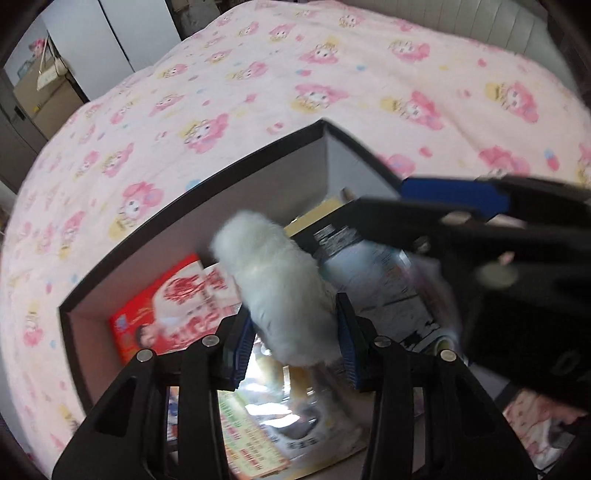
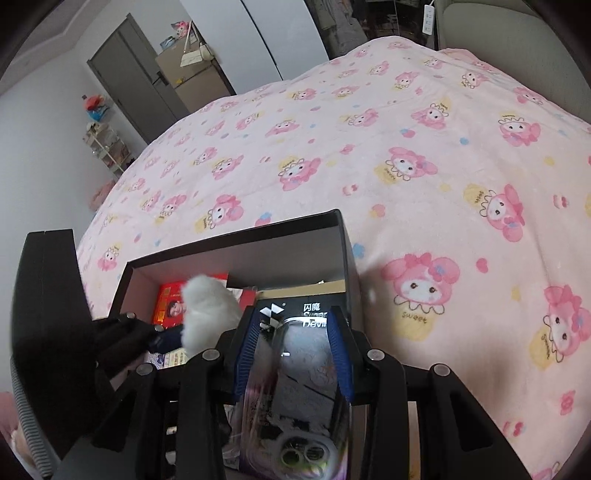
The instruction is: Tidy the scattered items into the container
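A black-rimmed box (image 1: pixel 184 206) (image 2: pixel 236 243) with pale inner walls sits on the bed. My left gripper (image 1: pixel 293 314) is shut on a white fluffy toy (image 1: pixel 273 280), held over the box's inside. In the right wrist view the toy (image 2: pixel 207 314) sticks up from the left gripper (image 2: pixel 159 332). Beside it, my right gripper (image 2: pixel 295 317) is shut on a clear shiny plastic pack (image 2: pixel 303 369), also over the box. The left wrist view shows that pack (image 1: pixel 365 266) under the right gripper (image 1: pixel 391 201). A red packet (image 1: pixel 166 317) (image 2: pixel 171 302), printed leaflets (image 1: pixel 251 443) and a black carton (image 2: pixel 314 306) lie inside the box.
The pink cartoon-print bedspread (image 2: pixel 406 147) stretches behind and right of the box. A padded headboard (image 1: pixel 498 26) lies at the far right. White wardrobe doors (image 1: pixel 110 33), a cardboard box (image 1: pixel 48 99), a grey door (image 2: pixel 125 74) and a small shelf (image 2: pixel 107 147) stand beyond the bed's left side.
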A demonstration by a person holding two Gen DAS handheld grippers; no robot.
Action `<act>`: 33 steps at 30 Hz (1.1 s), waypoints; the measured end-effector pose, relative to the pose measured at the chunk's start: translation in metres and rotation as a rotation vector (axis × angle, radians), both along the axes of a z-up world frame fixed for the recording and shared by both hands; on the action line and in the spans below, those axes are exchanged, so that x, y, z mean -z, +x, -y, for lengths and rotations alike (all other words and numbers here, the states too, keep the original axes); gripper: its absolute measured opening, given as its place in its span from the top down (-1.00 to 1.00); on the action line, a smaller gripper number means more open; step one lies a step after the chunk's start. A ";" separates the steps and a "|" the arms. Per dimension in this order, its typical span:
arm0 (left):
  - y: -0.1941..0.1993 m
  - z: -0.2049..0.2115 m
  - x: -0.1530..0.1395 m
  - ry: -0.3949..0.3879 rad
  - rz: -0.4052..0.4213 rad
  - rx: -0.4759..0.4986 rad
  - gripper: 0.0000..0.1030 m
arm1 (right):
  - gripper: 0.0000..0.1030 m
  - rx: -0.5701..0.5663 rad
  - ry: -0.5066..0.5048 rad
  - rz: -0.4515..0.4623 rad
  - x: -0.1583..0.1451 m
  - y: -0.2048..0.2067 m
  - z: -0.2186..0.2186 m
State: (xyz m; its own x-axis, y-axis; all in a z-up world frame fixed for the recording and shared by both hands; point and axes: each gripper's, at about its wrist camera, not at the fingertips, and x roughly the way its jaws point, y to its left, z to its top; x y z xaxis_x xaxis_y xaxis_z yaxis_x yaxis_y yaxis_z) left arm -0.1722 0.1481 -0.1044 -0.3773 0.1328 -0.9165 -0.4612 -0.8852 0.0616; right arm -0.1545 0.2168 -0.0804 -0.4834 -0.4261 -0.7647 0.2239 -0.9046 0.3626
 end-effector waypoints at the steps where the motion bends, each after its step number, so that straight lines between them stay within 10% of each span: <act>1: 0.000 0.000 -0.001 0.028 0.008 0.009 0.19 | 0.34 -0.004 -0.008 0.000 0.001 -0.001 0.000; 9: 0.005 0.013 -0.007 0.252 0.054 0.008 0.07 | 0.34 -0.120 -0.011 0.053 0.016 -0.010 0.021; 15: 0.010 0.043 -0.005 0.294 0.088 -0.157 0.04 | 0.37 -0.082 0.129 0.037 0.017 -0.003 0.024; 22: 0.007 0.088 -0.004 0.585 0.160 -0.426 0.04 | 0.40 0.050 0.036 -0.023 -0.005 -0.005 -0.010; 28: 0.001 0.064 0.016 0.684 0.323 -0.351 -0.19 | 0.41 0.045 -0.004 0.048 -0.006 -0.003 -0.024; 33: 0.005 0.040 0.037 0.617 0.400 -0.310 -0.28 | 0.41 0.038 0.018 0.019 -0.014 0.000 -0.025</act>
State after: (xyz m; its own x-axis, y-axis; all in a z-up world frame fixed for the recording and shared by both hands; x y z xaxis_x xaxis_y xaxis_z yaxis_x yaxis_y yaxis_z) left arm -0.1673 0.1085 -0.1413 -0.1378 0.6031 -0.7857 -0.0720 -0.7973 -0.5993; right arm -0.1543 0.2418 -0.0668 -0.4844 -0.3937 -0.7812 0.1828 -0.9188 0.3497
